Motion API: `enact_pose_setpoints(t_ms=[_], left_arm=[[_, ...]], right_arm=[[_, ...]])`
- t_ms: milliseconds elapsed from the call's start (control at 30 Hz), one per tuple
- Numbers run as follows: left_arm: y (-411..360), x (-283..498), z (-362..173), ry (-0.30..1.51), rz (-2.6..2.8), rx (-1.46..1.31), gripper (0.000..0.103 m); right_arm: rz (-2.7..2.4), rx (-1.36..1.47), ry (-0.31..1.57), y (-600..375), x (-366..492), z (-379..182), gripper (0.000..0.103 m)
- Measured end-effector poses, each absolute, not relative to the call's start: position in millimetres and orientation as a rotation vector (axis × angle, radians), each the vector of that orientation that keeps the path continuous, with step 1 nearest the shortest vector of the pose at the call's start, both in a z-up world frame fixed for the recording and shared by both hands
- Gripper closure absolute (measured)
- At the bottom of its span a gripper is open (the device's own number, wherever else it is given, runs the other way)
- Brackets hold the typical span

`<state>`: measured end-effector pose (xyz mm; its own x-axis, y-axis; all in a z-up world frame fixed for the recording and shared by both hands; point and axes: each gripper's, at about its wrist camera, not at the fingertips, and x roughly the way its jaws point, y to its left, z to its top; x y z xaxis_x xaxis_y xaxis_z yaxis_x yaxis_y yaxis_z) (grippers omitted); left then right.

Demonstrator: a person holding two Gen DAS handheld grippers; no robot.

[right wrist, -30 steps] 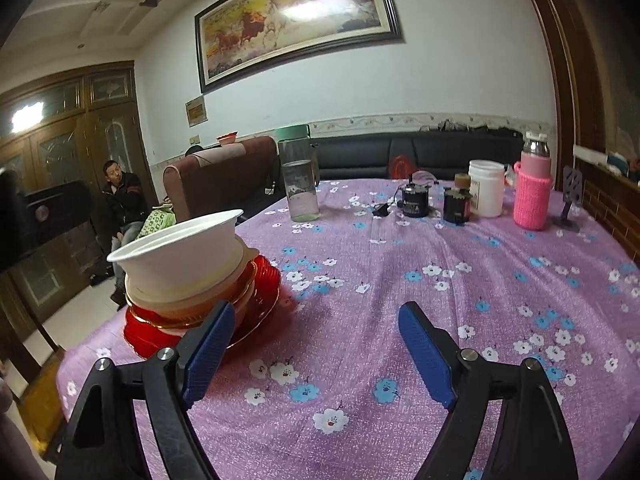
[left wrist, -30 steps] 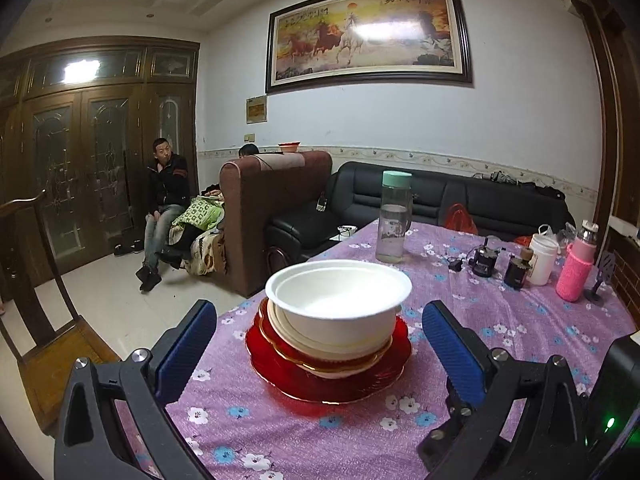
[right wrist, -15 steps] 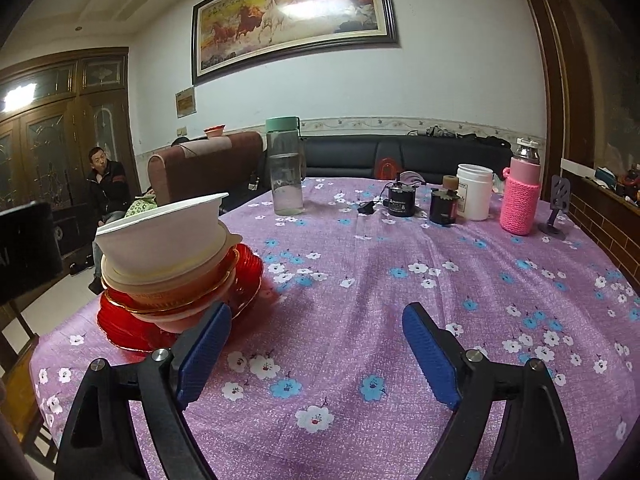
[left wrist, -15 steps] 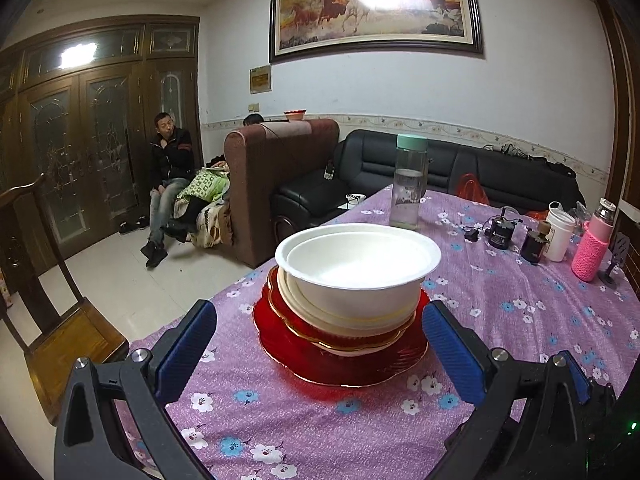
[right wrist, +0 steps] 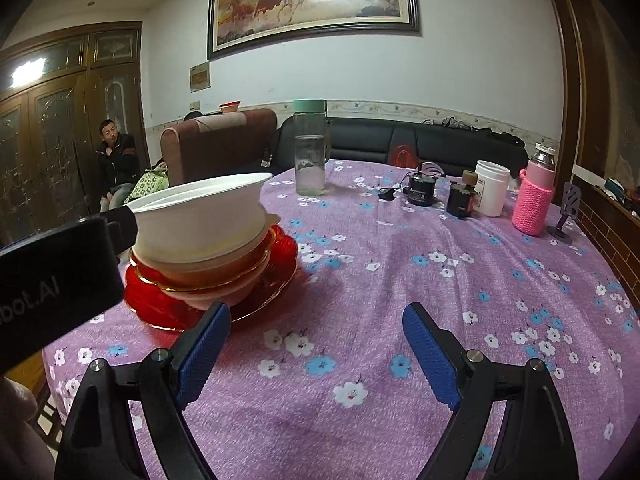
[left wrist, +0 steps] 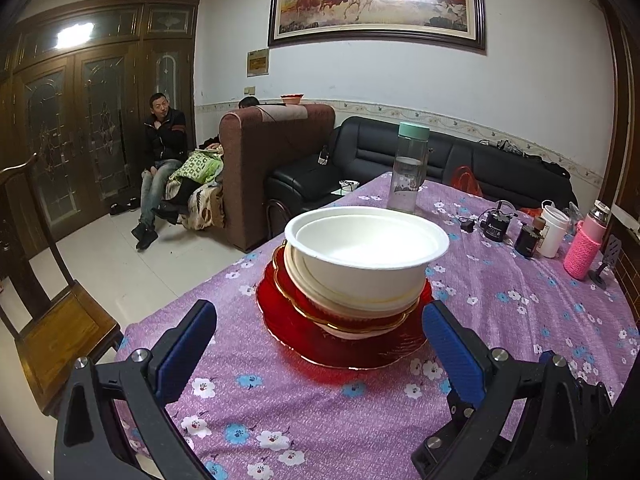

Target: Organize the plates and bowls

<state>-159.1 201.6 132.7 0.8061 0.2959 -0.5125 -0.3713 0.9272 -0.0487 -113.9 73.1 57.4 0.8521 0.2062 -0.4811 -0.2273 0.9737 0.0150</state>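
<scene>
Purple floral cloth (left wrist: 520, 312) covers the round table, with a black sofa (left wrist: 460, 160), a brown armchair (left wrist: 276, 168) and a framed horse painting (left wrist: 376, 0) on the wall behind it. On the cloth near the table's edge sits the stack of dishes: a wide red plate (left wrist: 304, 344) with a gold rim at the bottom, a red gold-edged bowl (left wrist: 352, 320) on it, then nested white bowls topped by the largest white bowl (left wrist: 366, 248) — the pile leans a little. In the left wrist view the stack lies at 12 o'clock from the left gripper (left wrist: 320, 344), whose blue-padded jaws stand wide apart on either side of the red plate, holding nothing. From the right gripper (right wrist: 316, 344) the stack is at about 10 o'clock, just beyond its left pad; its jaws too are spread wide and empty, above bare cloth. Farther back stand a clear bottle (right wrist: 309, 148) with a mint cap at 12 o'clock, and at 1 to 2 o'clock a pink-sleeved flask (right wrist: 534, 196), a white jar (right wrist: 491, 188) and two small dark devices (right wrist: 421, 190).
</scene>
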Motion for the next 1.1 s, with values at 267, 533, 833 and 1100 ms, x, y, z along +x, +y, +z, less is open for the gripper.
enact_pose_setpoints(t_ms=[267, 533, 833, 1100], left_arm=[[204.3, -163.8, 131.4, 0.528, 0.351, -0.157, 0.000], [205.9, -165.2, 128.9, 0.550, 0.330, -0.162, 0.000], [205.1, -163.3, 128.4, 0.554, 0.324, -0.163, 0.000], [200.1, -159.9, 127.2, 0.554, 0.313, -0.160, 0.000]], right_arm=[[0.212, -0.047, 0.522, 79.0, -117.9, 55.6, 0.012], [0.206, -0.061, 0.524, 83.5, -119.5, 55.2, 0.012], [0.205, -0.064, 0.534, 85.0, -117.6, 52.6, 0.012], [0.203, -0.064, 0.540, 84.6, -115.8, 51.6, 0.012]])
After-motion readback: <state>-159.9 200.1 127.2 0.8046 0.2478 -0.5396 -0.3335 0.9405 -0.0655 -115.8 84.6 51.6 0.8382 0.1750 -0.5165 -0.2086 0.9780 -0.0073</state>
